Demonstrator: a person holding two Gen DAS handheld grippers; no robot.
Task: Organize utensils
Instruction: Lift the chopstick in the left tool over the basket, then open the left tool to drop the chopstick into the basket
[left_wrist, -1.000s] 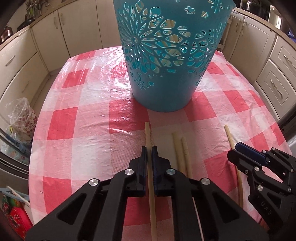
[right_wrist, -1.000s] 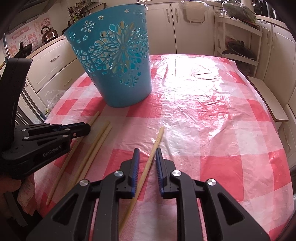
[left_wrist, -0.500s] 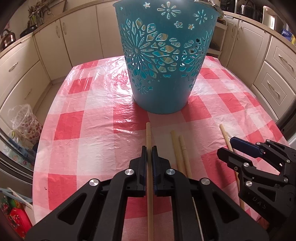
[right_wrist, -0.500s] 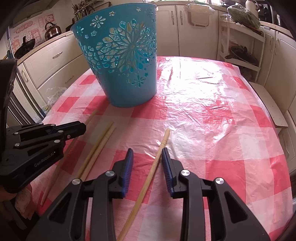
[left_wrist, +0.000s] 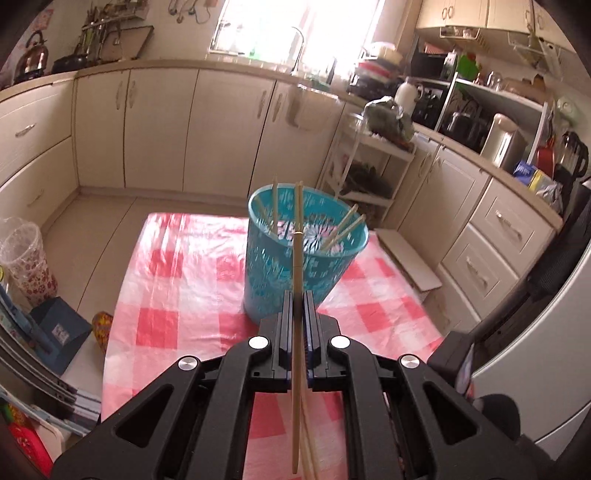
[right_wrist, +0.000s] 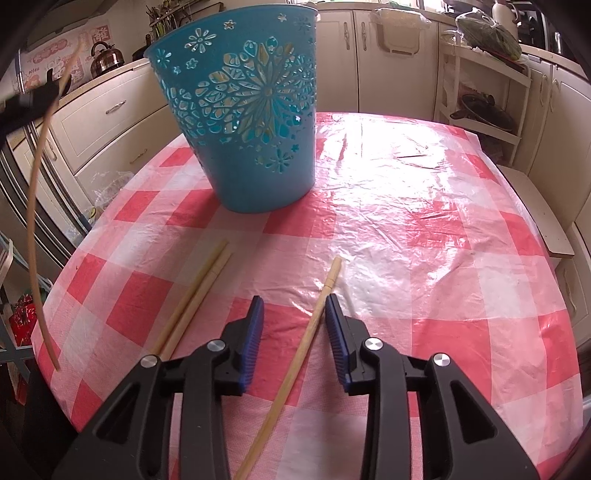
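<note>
Now the held chopstick (left_wrist: 296, 258) points lengthwise toward the basket (left_wrist: 266, 280).

The left claw (right_wrist: 26, 101) is mostly cut off at the frame edge.

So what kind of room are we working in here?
A home kitchen, most likely: cream cabinets under a countertop, a kettle at the far left, and a table with a red checked cloth holding a blue basket of chopsticks.
</note>
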